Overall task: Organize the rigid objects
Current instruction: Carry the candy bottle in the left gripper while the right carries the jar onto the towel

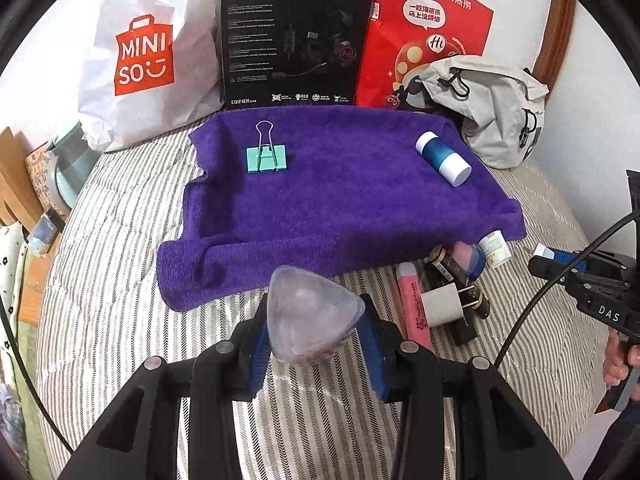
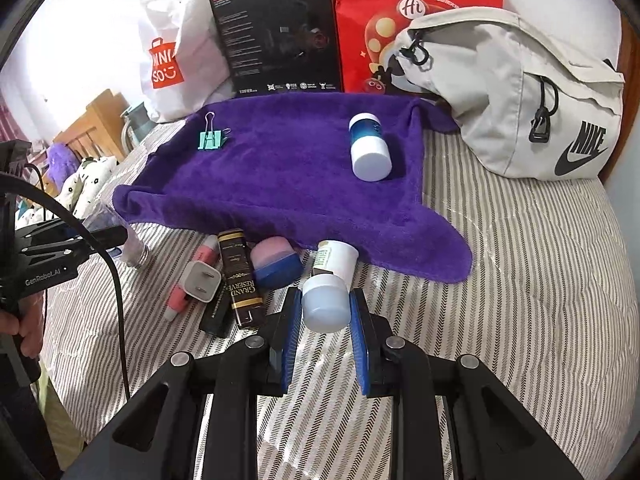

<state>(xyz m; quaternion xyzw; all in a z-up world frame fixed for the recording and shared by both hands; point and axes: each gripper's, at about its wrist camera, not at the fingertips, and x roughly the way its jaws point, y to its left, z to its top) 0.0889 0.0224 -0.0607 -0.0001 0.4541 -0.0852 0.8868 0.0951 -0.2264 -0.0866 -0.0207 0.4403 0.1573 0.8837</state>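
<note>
The left tool (image 1: 316,344) grips a clear, rounded-triangular plastic container (image 1: 314,316) between its blue pads, just off the near edge of a purple towel (image 1: 340,208) spread on a striped bed (image 1: 120,240). The right tool (image 2: 326,320) is closed on the pale blue cap of a small white bottle (image 2: 332,280), also at the towel's near edge. Beside that edge lie a white charger plug (image 2: 202,282), a dark "Grand Reserve" box (image 2: 240,280), a pink tube (image 2: 192,280) and a pink-and-blue container (image 2: 276,262). On the towel rest a mint binder clip (image 1: 267,157) and a blue-and-white cylinder (image 1: 442,159). Behind the towel stand a Miniso bag (image 1: 140,56), a black headset box (image 1: 294,40), a red paper bag (image 1: 424,28) and a grey Nike bag (image 2: 520,96).
</note>
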